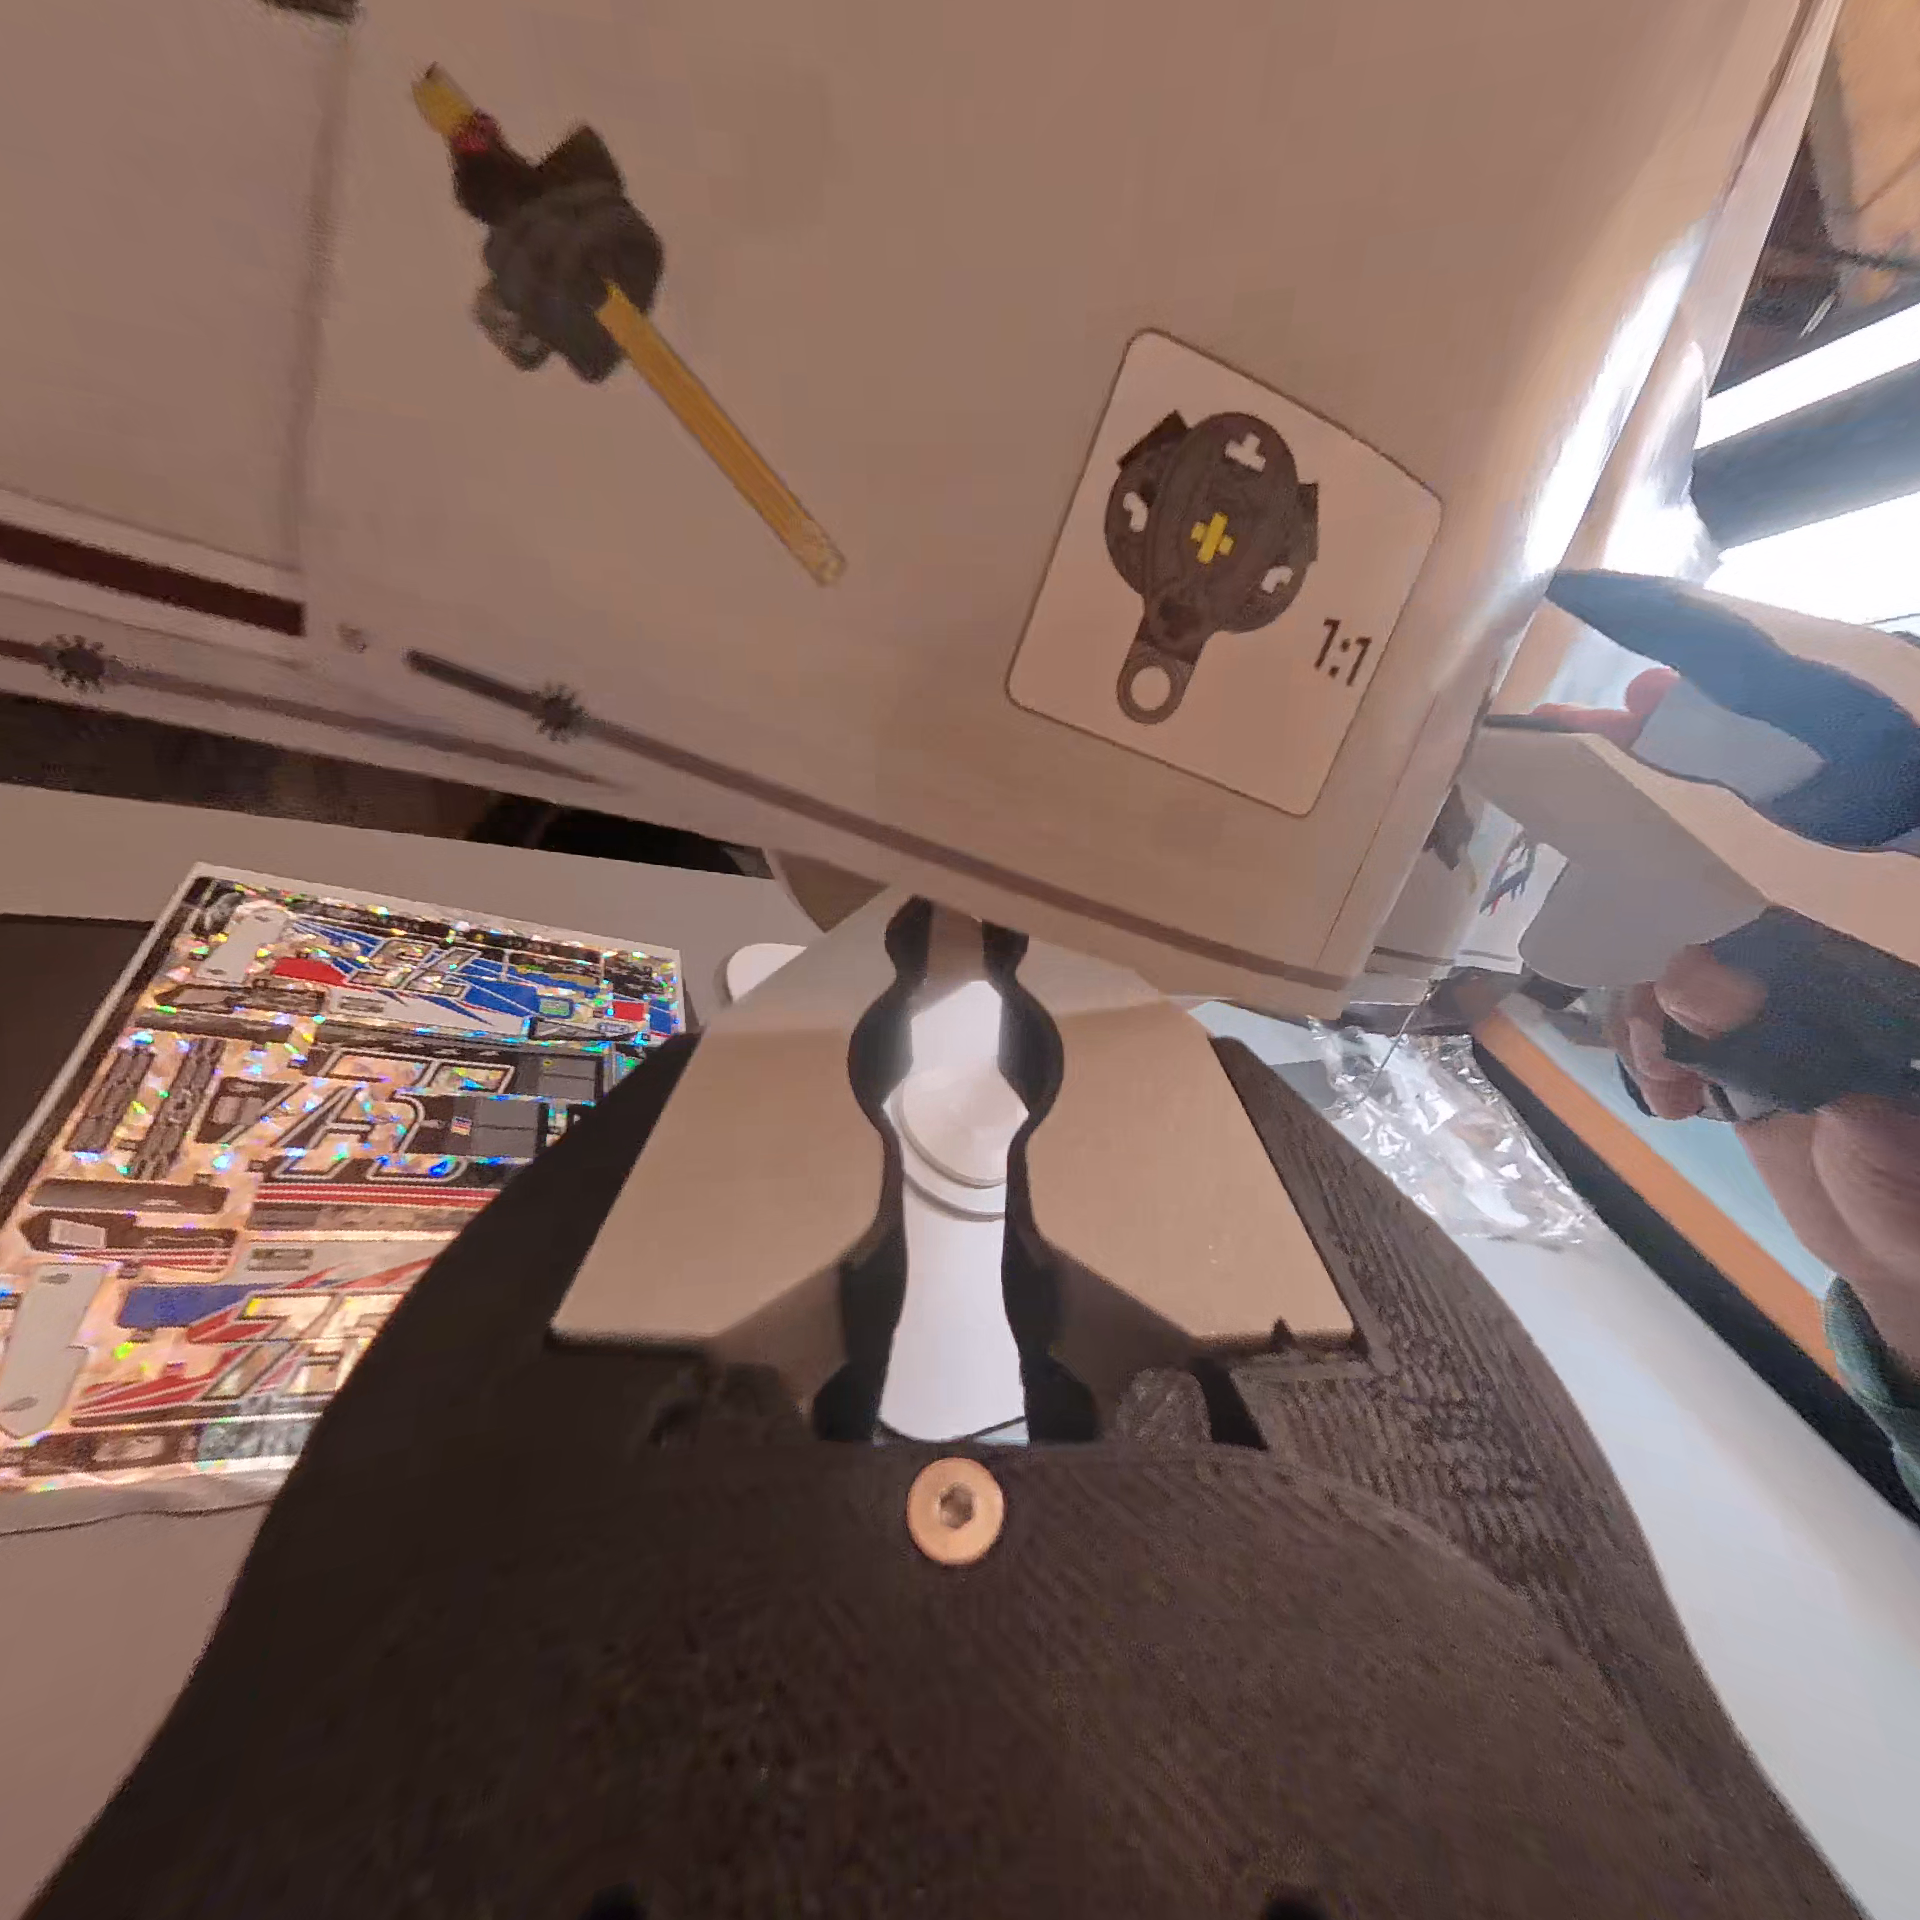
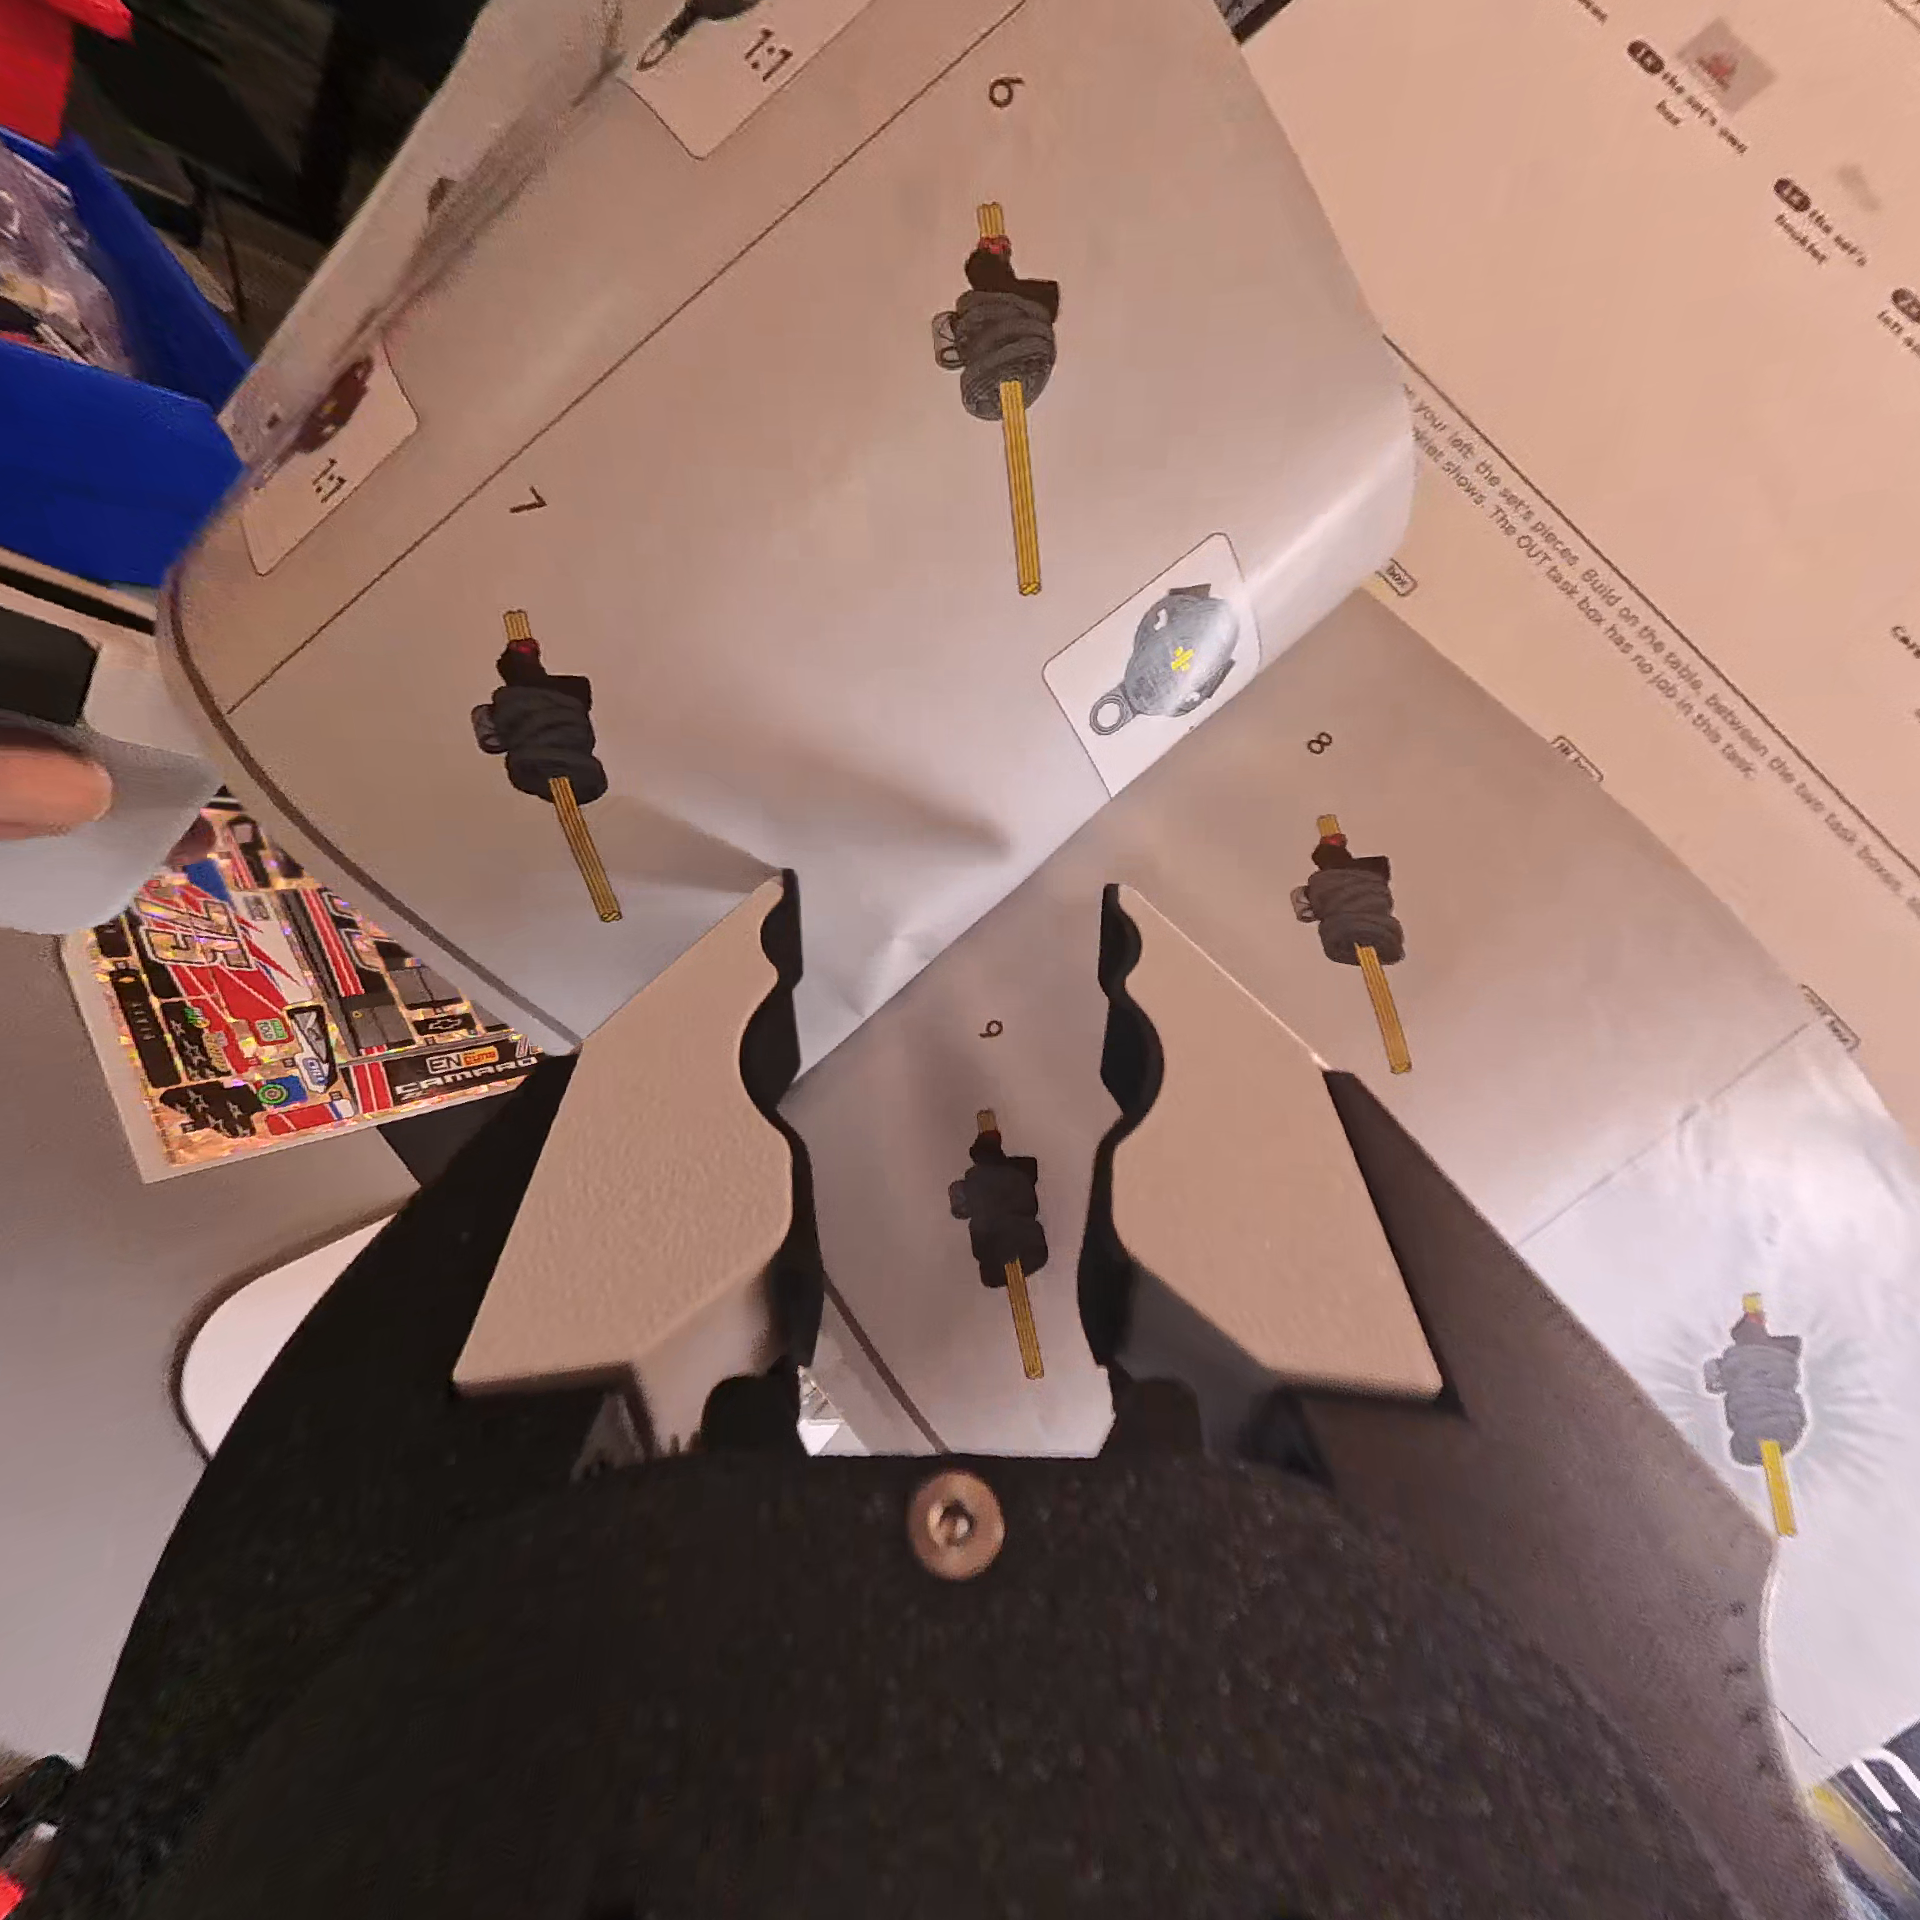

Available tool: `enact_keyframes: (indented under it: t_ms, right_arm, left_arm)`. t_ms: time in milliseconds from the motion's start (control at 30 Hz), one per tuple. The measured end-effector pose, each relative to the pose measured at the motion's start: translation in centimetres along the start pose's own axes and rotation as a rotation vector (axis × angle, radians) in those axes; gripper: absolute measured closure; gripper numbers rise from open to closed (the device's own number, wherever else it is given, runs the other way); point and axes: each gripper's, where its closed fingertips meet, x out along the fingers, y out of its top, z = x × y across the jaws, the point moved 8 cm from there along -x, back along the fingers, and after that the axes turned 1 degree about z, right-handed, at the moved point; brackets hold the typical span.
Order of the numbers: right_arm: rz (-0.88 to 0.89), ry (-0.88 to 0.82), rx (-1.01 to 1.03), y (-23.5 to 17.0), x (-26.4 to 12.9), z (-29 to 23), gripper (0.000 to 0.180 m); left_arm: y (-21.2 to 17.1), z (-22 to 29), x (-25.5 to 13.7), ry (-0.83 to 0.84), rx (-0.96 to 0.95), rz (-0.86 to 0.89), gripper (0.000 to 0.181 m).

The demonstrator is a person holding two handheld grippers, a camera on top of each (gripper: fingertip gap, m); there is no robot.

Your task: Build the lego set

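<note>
your left gripper [image 1: 951, 940] has its fingers nearly together, pinching the lower edge of the lego instruction booklet [image 1: 935, 436], page lifted off the white table [image 1: 1621, 1455]. your right gripper [image 2: 945, 914] hangs with fingers apart over the open booklet [image 2: 790, 582], gripping nothing. the holographic sticker sheet [image 1: 270, 1132] lies flat beside it

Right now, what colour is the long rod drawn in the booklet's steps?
Yellow, running through a dark grey and black part. The rod shows best in the right wrist view.
</note>
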Motion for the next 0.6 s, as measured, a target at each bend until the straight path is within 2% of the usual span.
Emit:
enact_keyframes:
  t_ms: [100,267,333,433,600]
  right_arm:
    - [0.001,0.016,-0.028,0.3,0.2,-0.1,0.127]
    - [-0.023,0.042,-0.134,0.9,1.1,-1.0,0.133]
    - [-0.052,0.036,-0.203,1.0,1.7,-1.7,0.132]
    - [-0.101,0.033,-0.309,1.1,2.5,-2.9,0.133]
    - [-0.164,0.017,-0.481,1.0,3.5,-4.8,0.146]
  left_arm:
    - [-0.7,-0.4,-0.3,-0.051,-0.125,0.044,0.175]
    - [-3.9,-2.2,-0.3,-0.294,-0.661,0.222,0.179]
    - [-5.3,-2.3,0.0,-0.349,-0.8,0.295,0.18]
    - [-5.9,-2.0,0.0,-0.356,-0.839,0.379,0.18]
    - [-6.0,-1.0,-0.4,-0.28,-0.849,0.435,0.18]
